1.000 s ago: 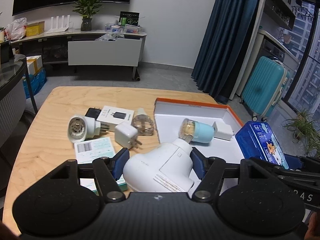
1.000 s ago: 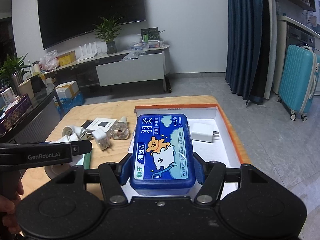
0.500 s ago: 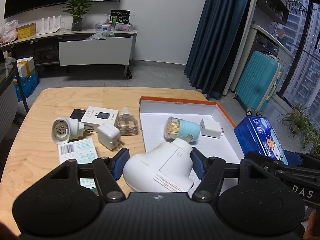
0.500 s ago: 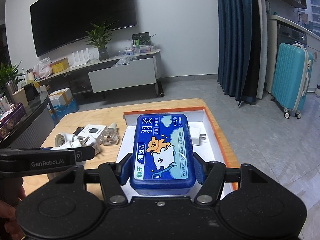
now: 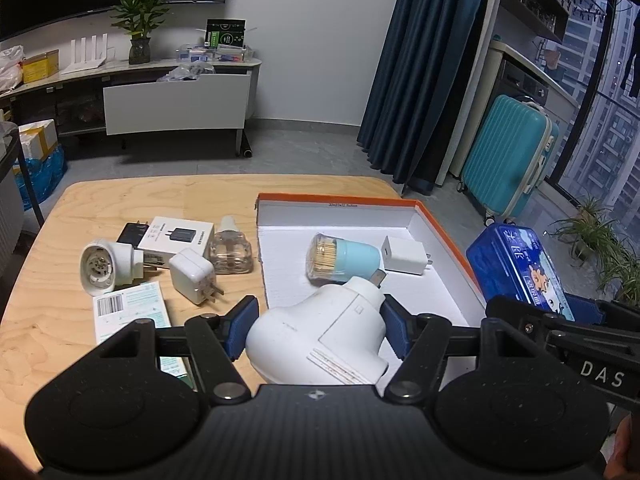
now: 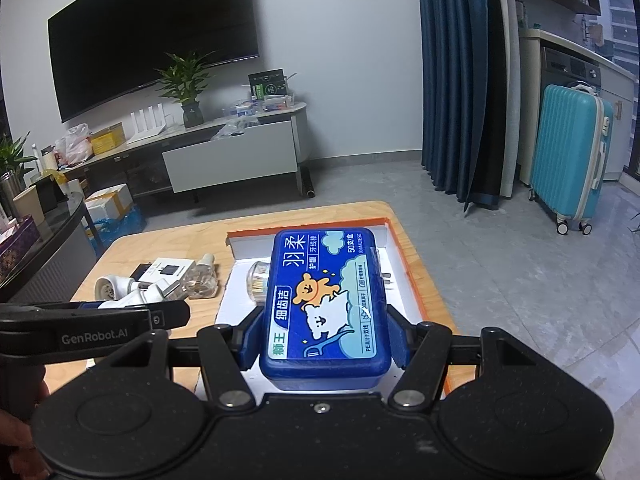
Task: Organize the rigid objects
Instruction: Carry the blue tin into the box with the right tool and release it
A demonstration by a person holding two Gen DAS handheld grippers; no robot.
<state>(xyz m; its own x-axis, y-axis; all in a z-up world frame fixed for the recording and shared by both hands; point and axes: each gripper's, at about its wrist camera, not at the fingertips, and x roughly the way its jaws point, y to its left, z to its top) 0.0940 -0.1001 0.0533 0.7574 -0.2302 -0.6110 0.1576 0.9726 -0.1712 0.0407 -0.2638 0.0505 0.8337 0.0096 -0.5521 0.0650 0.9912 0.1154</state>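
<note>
My left gripper [image 5: 316,326] is shut on a white plug-in device [image 5: 320,340], held above the near left edge of the white tray with an orange rim [image 5: 440,232]. My right gripper [image 6: 324,330] is shut on a blue floss-pick box [image 6: 324,304], held above the same tray [image 6: 416,280]; the box also shows in the left wrist view [image 5: 516,264]. Inside the tray lie a light-blue toothpick jar [image 5: 344,260] and a white charger [image 5: 404,256].
On the wooden table [image 5: 132,200] left of the tray lie a round white adapter [image 5: 106,266], a white plug [image 5: 192,276], a clear bottle [image 5: 232,252], a white charger box [image 5: 176,236], a black plug [image 5: 134,232] and a green-white leaflet box [image 5: 128,312].
Both grippers have pulled back and risen a little with their objects, so the table and tray look farther away. Objects on the table have not moved.
</note>
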